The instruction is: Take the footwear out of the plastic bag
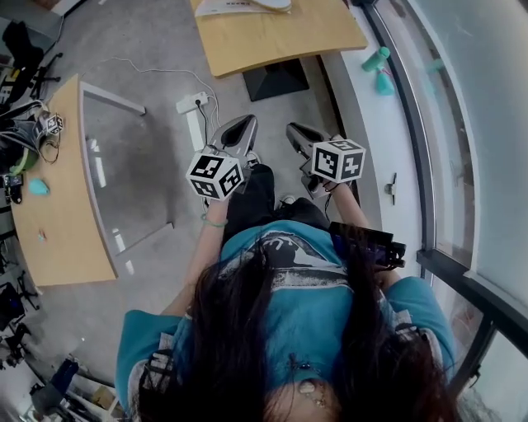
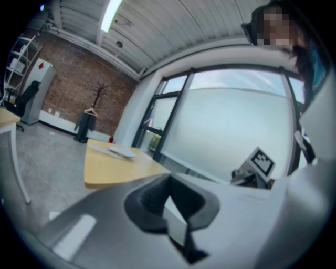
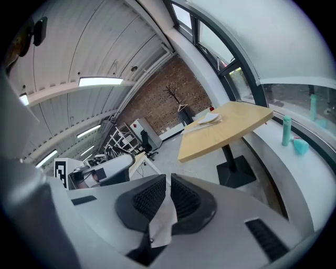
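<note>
No footwear or plastic bag shows plainly. A flat white thing [image 1: 247,5] [image 2: 122,152] [image 3: 207,120] lies on the far wooden table [image 1: 280,37]; I cannot tell what it is. The person holds both grippers in front of the waist, pointing at the floor ahead. My left gripper [image 1: 238,130] [image 2: 169,185] is shut, with a pale tab at the root of its jaws. My right gripper [image 1: 299,136] [image 3: 168,183] has its pads nearly together on a thin white scrap [image 3: 161,220] that hangs between them. Neither gripper is near the table.
A curved wooden desk [image 1: 49,214] with cables and gear stands at the left. On the grey floor are a white power strip [image 1: 191,103] and the far table's black base [image 1: 276,80]. A teal bottle [image 1: 375,59] stands on the window ledge at the right.
</note>
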Demonstrator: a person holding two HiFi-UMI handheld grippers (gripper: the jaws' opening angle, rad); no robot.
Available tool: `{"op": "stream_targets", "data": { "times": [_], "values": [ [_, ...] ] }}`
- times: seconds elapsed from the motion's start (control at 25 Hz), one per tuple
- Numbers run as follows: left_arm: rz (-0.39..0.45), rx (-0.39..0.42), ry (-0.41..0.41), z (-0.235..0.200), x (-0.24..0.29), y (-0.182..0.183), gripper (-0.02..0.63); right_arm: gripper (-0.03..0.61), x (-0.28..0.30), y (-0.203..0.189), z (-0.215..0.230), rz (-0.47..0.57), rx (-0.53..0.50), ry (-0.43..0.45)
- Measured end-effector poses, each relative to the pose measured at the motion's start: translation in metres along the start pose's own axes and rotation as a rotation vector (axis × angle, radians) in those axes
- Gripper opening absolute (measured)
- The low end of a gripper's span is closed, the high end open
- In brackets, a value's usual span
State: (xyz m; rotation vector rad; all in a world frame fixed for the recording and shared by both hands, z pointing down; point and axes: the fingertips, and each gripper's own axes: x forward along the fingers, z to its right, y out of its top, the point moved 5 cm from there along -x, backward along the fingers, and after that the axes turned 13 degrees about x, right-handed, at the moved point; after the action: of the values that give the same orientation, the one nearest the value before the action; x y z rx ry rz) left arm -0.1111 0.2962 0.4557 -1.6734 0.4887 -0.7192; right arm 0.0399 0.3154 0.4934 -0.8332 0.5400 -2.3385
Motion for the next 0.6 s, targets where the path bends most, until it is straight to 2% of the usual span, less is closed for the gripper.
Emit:
{"op": "stream_targets", "data": {
  "times": [0.2, 0.36, 0.6],
  "values": [
    [-0.011, -0.013, 0.018, 0.059, -0.039, -0.022, -0.002, 0.039, -0.046, -0.050, 0.005, -0.018, 0.019, 0.010],
    [0.000, -0.004, 0.040, 0.104, -0.073, -0.033, -0.002, 0.038, -0.085, -0.087, -0.003, -0.028, -0.020, 0.037],
    [0.009, 0.009, 0.031, 0.116, -0.078, -0.035, -0.002, 0.038, -0.099, -0.098, -0.003, -0.015, -0.022, 0.044]
  ]
}}
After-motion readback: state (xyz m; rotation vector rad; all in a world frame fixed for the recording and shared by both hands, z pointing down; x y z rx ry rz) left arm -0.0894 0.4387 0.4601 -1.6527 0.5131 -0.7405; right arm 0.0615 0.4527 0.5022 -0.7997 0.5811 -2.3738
